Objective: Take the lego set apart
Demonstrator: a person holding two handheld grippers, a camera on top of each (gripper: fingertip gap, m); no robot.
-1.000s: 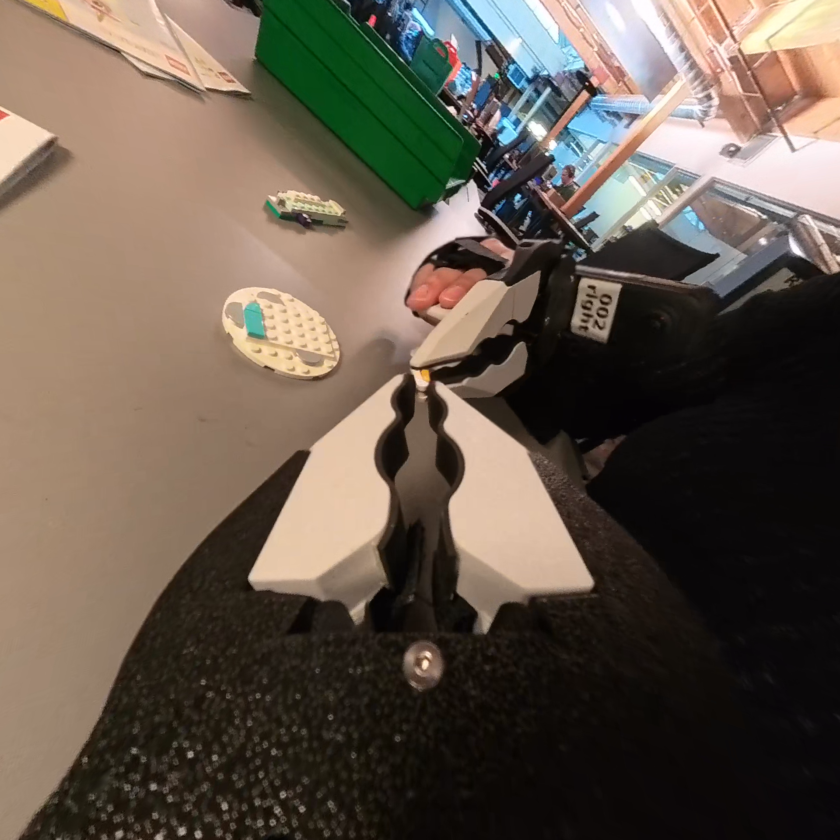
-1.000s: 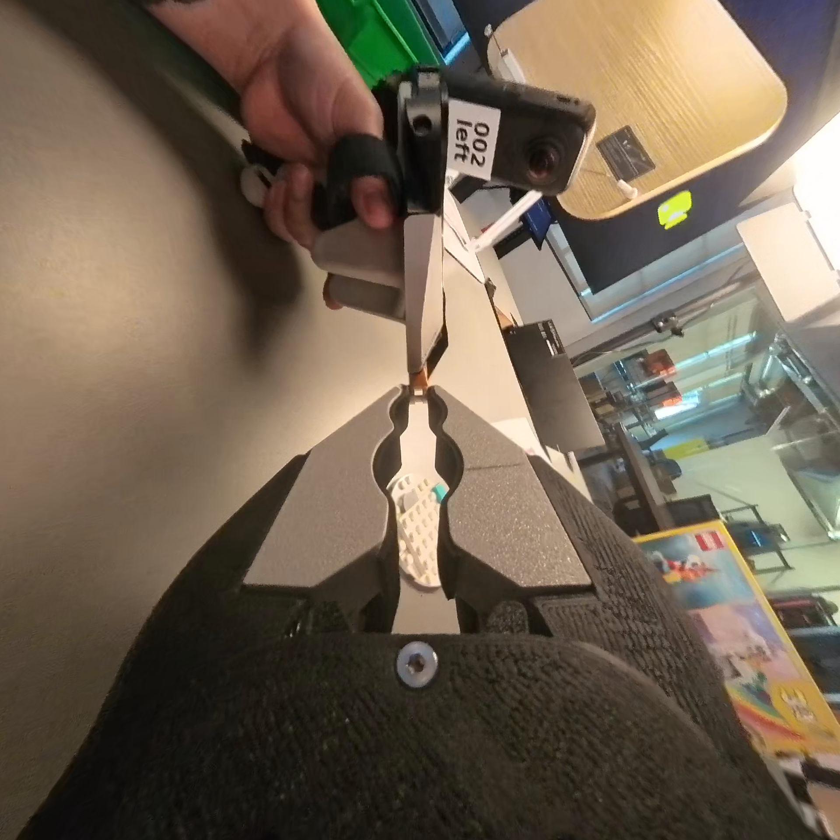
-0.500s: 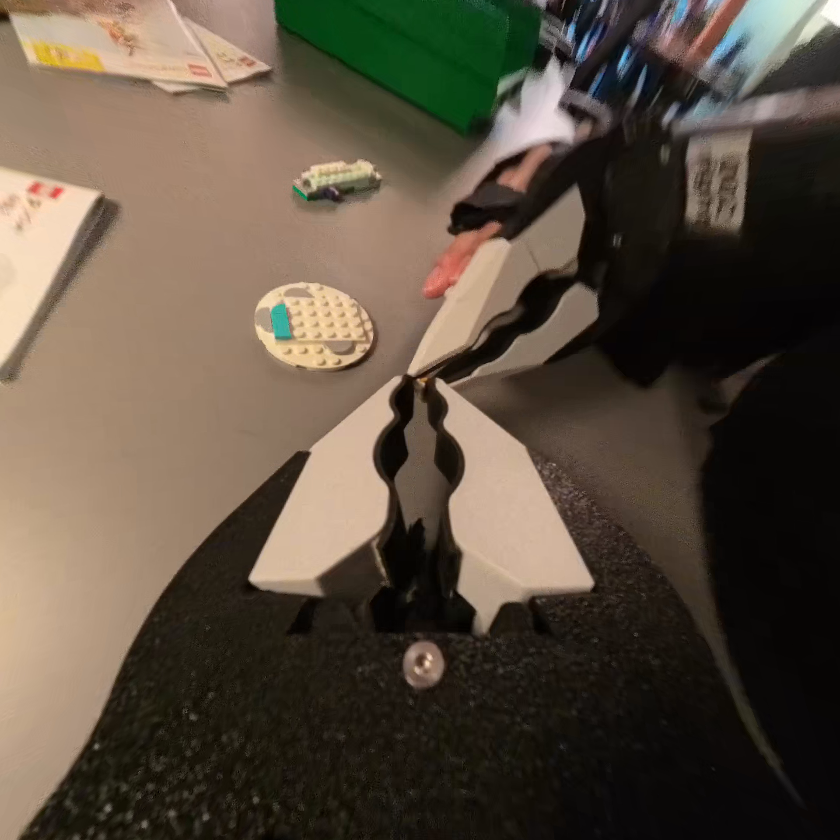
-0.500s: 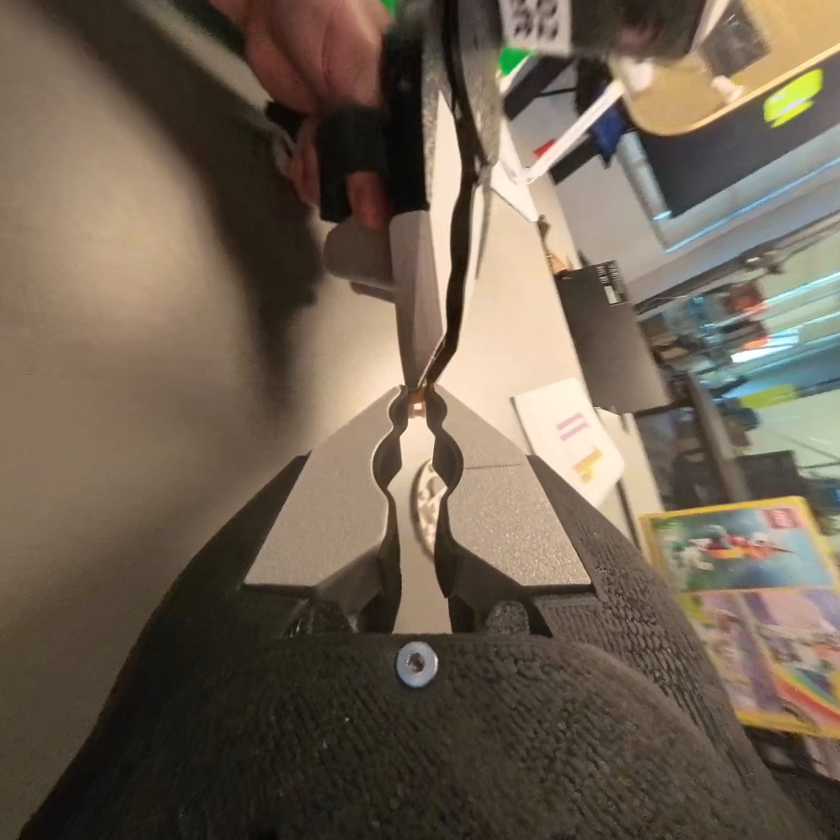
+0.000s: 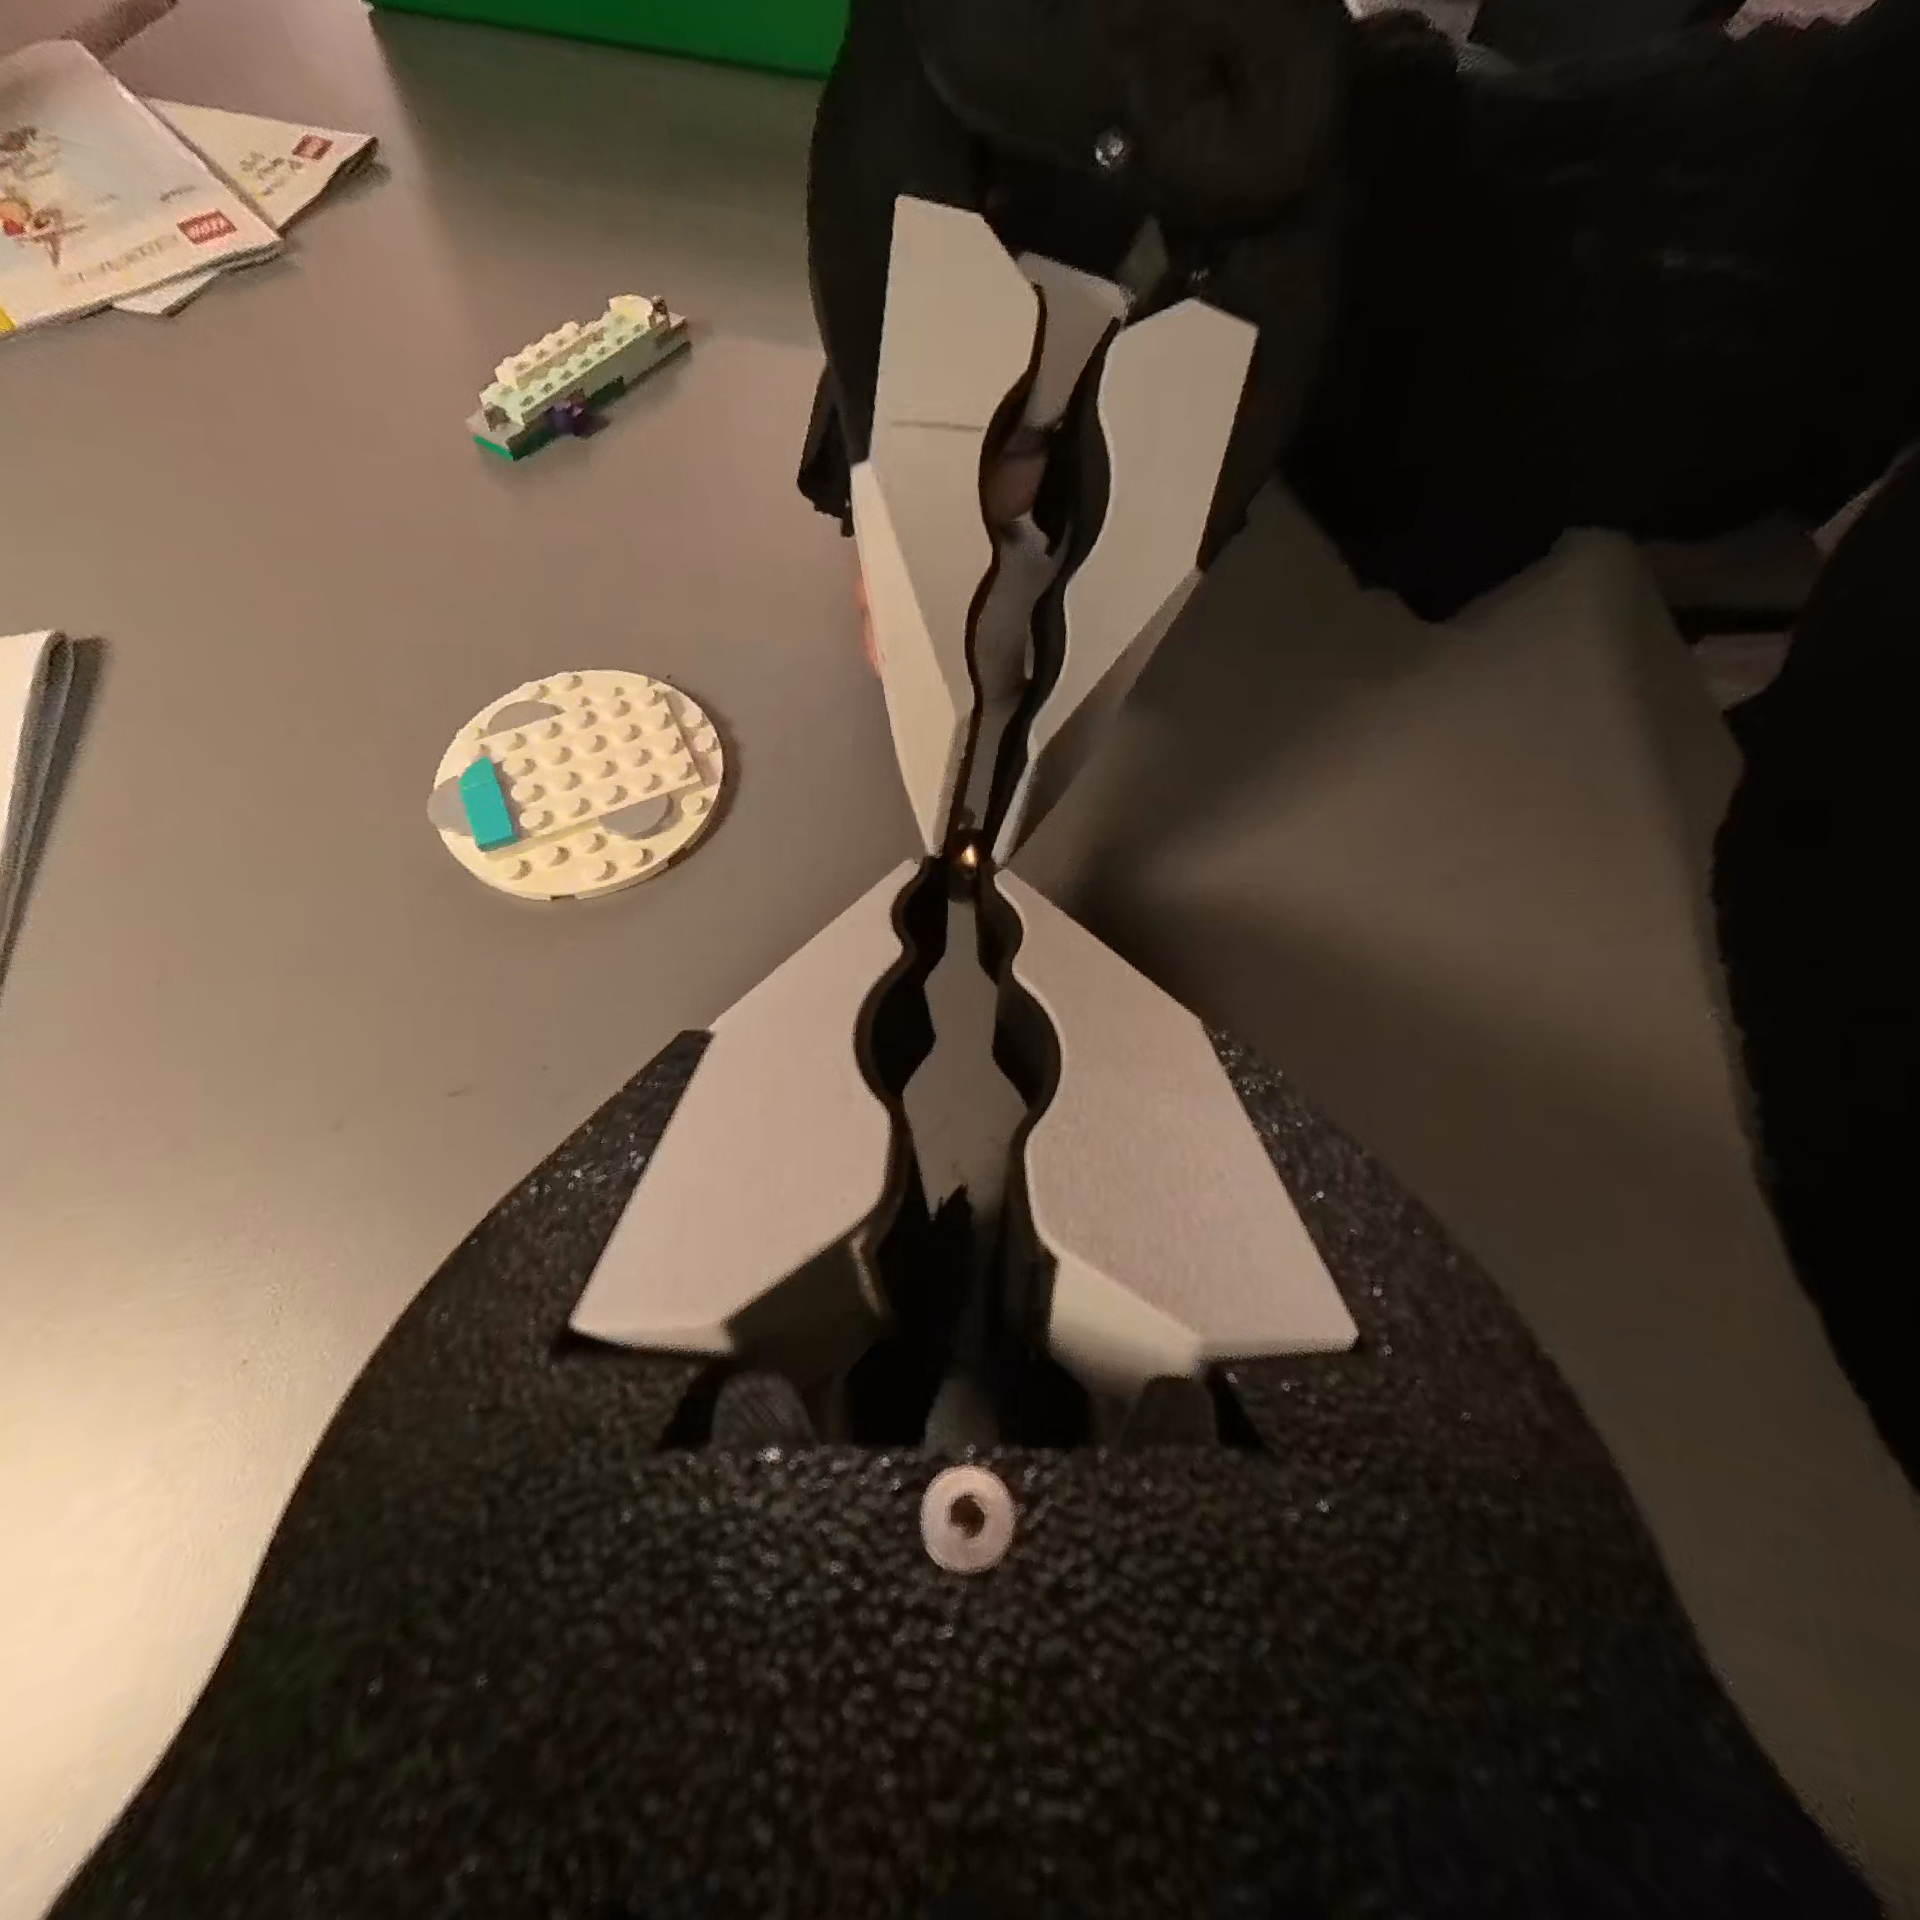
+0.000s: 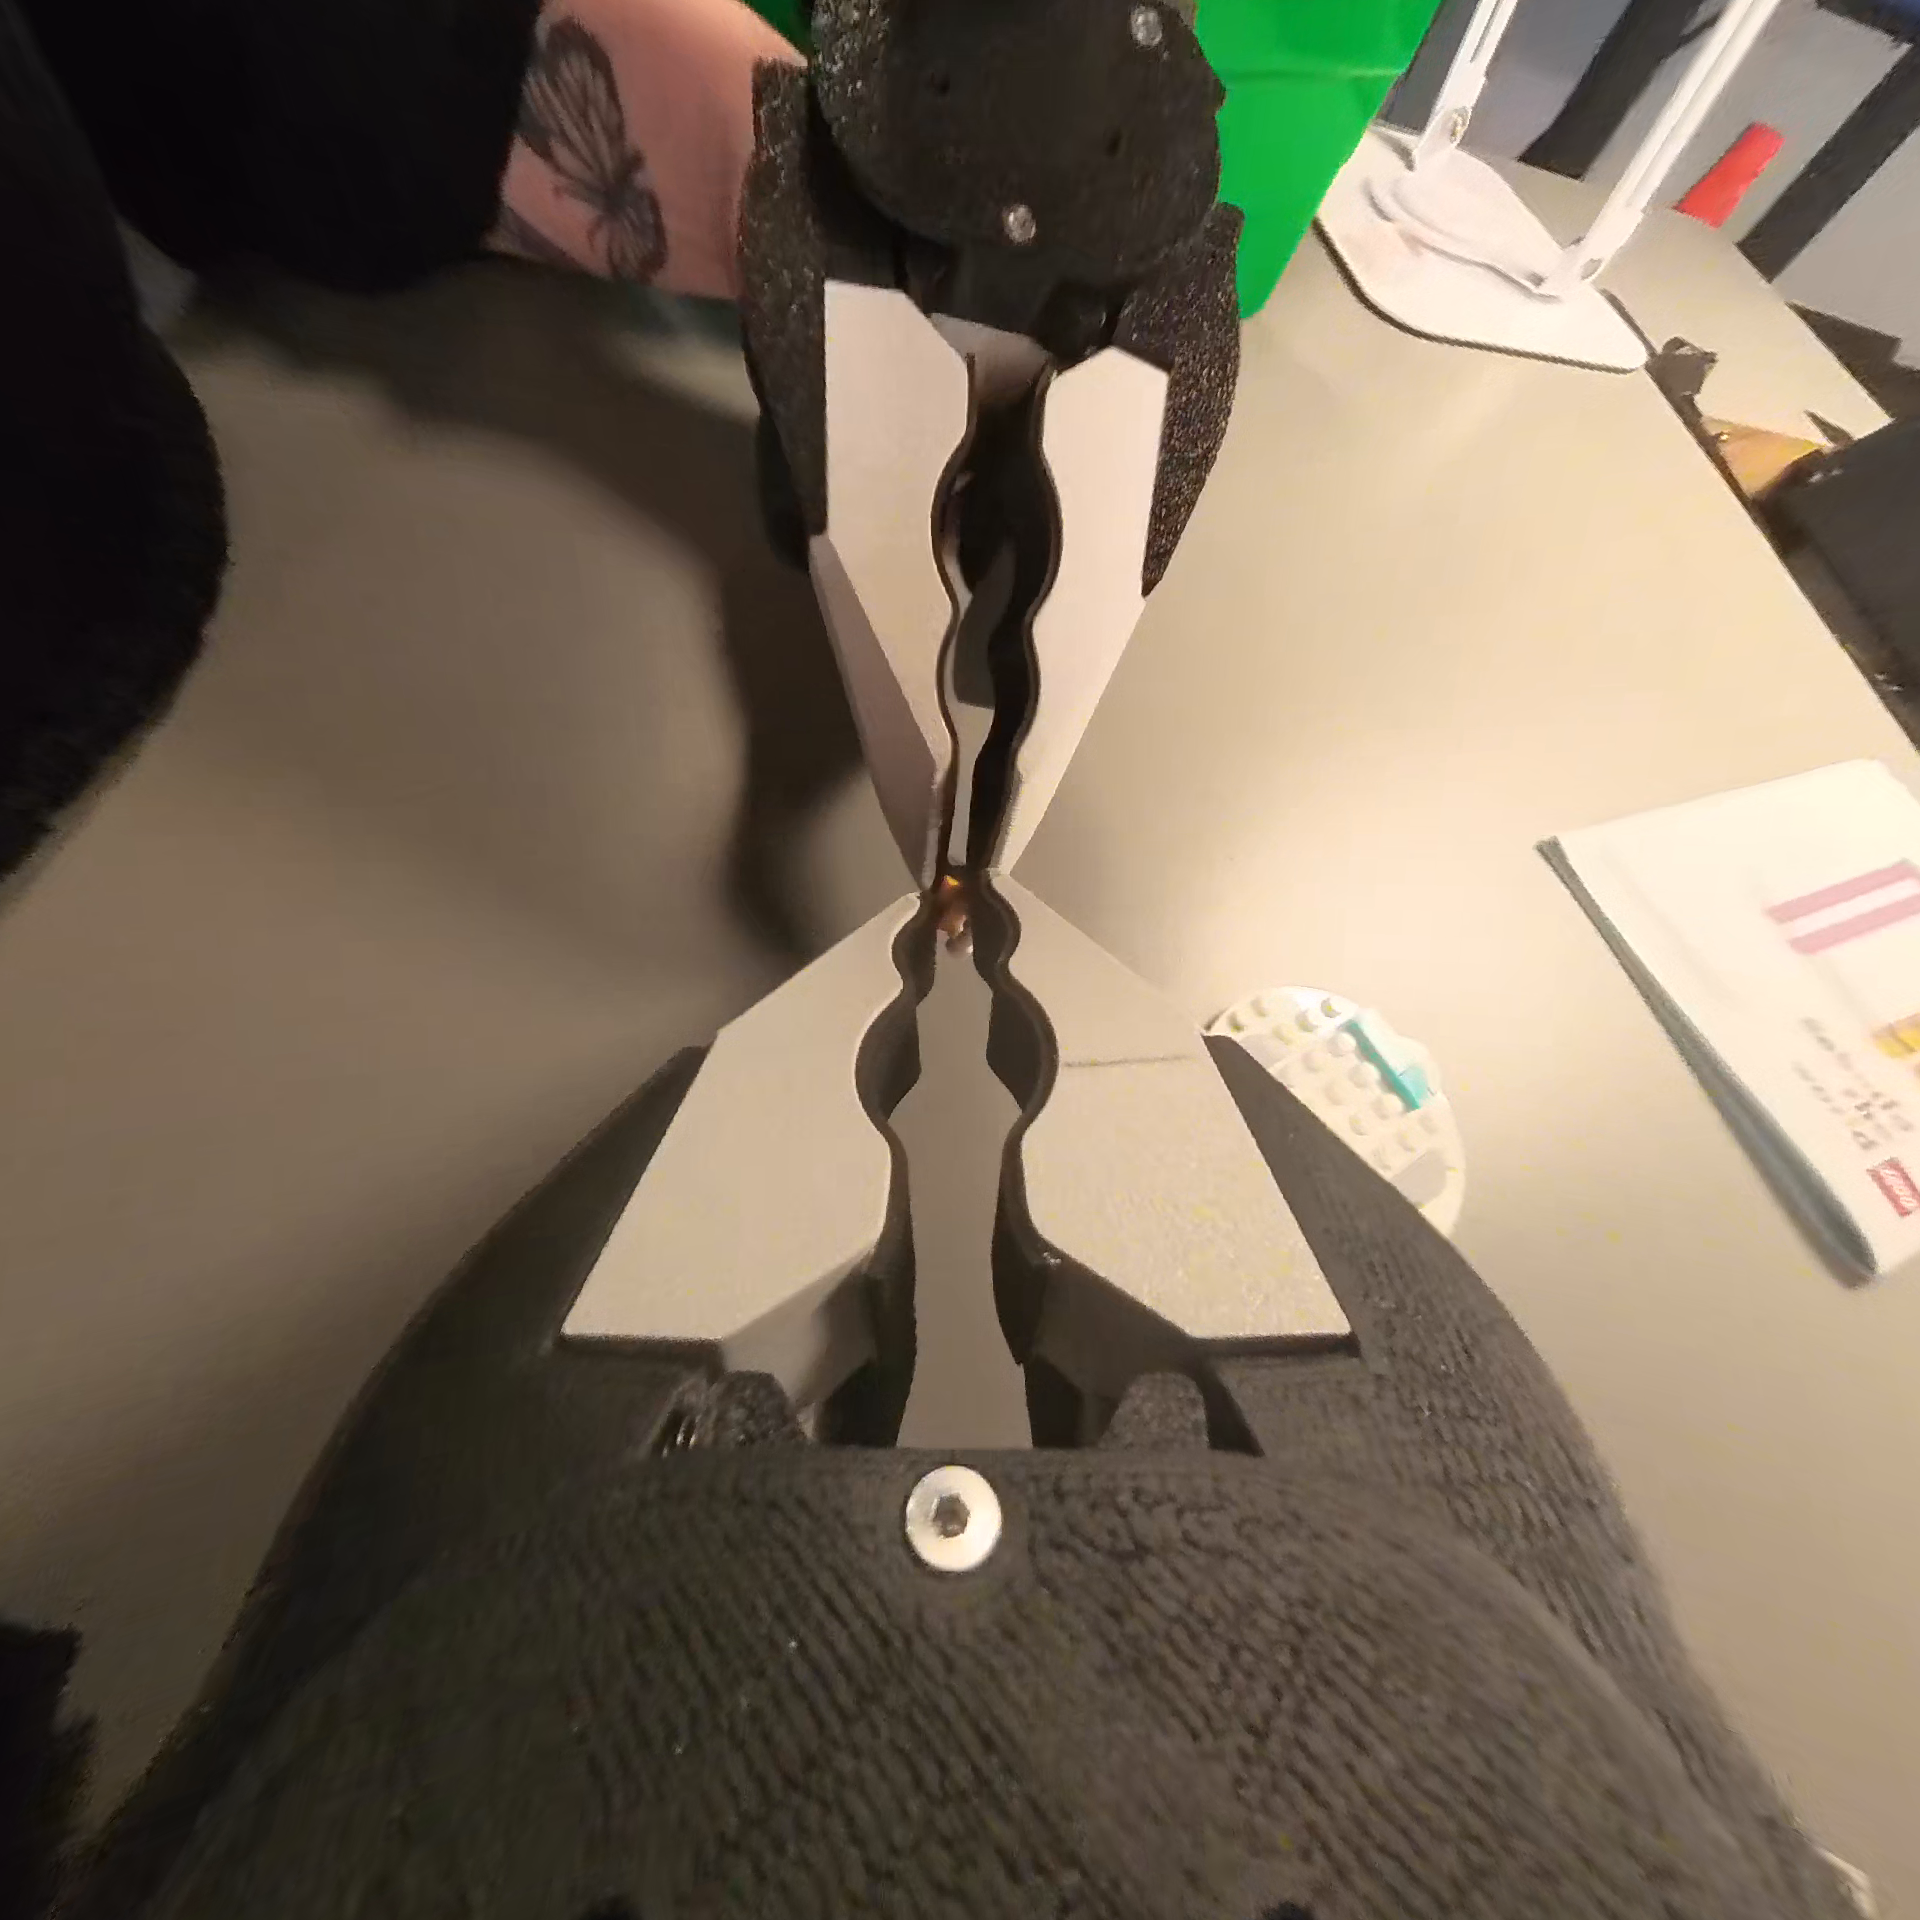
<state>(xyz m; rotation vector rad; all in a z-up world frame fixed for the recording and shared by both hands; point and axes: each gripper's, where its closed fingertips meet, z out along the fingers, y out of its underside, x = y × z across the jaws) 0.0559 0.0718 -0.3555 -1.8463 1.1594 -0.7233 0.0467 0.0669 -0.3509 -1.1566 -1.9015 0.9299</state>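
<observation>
Both grippers meet tip to tip above the grey table [image 5: 260, 582], each pinching one end of the same tiny orange-brown piece [image 5: 966, 854]. The left gripper [image 5: 958, 883] has its jaws clenched on the near end of that piece, and the right gripper [image 5: 971, 831] comes in from straight ahead with its jaws likewise clamped on the far end; in the right wrist view the same piece [image 6: 953, 902] sits right at the tips of the right gripper [image 6: 956, 914], with the left gripper [image 6: 961, 868] opposing it. Holding it from 2 opposite sides like this looks meant to pull or twist 2 small joined parts away from each other, a grip suited to something too small to brace on the table. How many parts the piece is made of is too small to tell. The rest of the lego set lies to the left of the left jaws: a round cream plate [image 5: 582, 795] with a teal tile [image 5: 486, 816] stuck on it, near the tips, and farther ahead a small pale-green and white stack [image 5: 577, 374]. Booklets [image 5: 135, 229] lie farther left, and a green bin [image 6: 1299, 125] stands beyond the jaws. The plate and stack appear not yet taken apart, so much of the task seems to remain.
</observation>
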